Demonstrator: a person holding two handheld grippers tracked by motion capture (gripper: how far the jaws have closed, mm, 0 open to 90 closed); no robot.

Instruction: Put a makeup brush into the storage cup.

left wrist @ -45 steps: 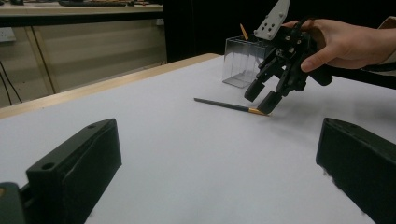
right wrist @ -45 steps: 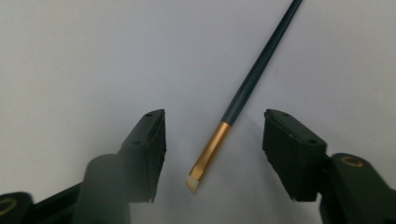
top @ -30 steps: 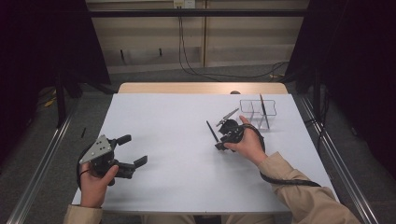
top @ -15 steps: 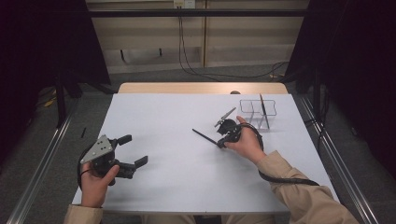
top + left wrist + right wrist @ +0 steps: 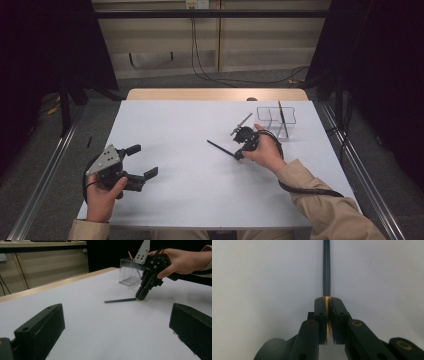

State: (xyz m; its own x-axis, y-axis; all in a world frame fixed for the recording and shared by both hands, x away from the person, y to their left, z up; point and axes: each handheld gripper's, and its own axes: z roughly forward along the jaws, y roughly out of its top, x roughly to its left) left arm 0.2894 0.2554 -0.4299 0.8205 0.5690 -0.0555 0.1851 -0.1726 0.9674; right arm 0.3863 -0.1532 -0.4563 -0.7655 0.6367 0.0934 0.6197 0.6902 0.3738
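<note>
The right gripper (image 5: 239,152) has its jaws closed on the sharpened wooden tip of one dark pencil (image 5: 220,148); in the right gripper view the jaws pinch the pale tip and the dark shaft (image 5: 326,270) runs straight away from them over the white table (image 5: 175,125). The jaws have just been closing, with the pencil between them. In the left gripper view the pencil (image 5: 120,300) lies flat on the table and the right gripper (image 5: 141,295) points down at its end, held by the person's right hand (image 5: 180,261). Just beyond that hand, near the table's far right corner, stands one clear plastic box (image 5: 272,116) with dividers, and a second dark pencil (image 5: 282,117) leans in it. So there are two pencils, one box and two grippers. The left gripper (image 5: 140,161) is well apart at the near left of the table, its jaws wide and with nothing between them, in the person's left hand (image 5: 102,192). The table between the two grippers is bare, and nothing stands between the held pencil and the box but the right hand itself.
</note>
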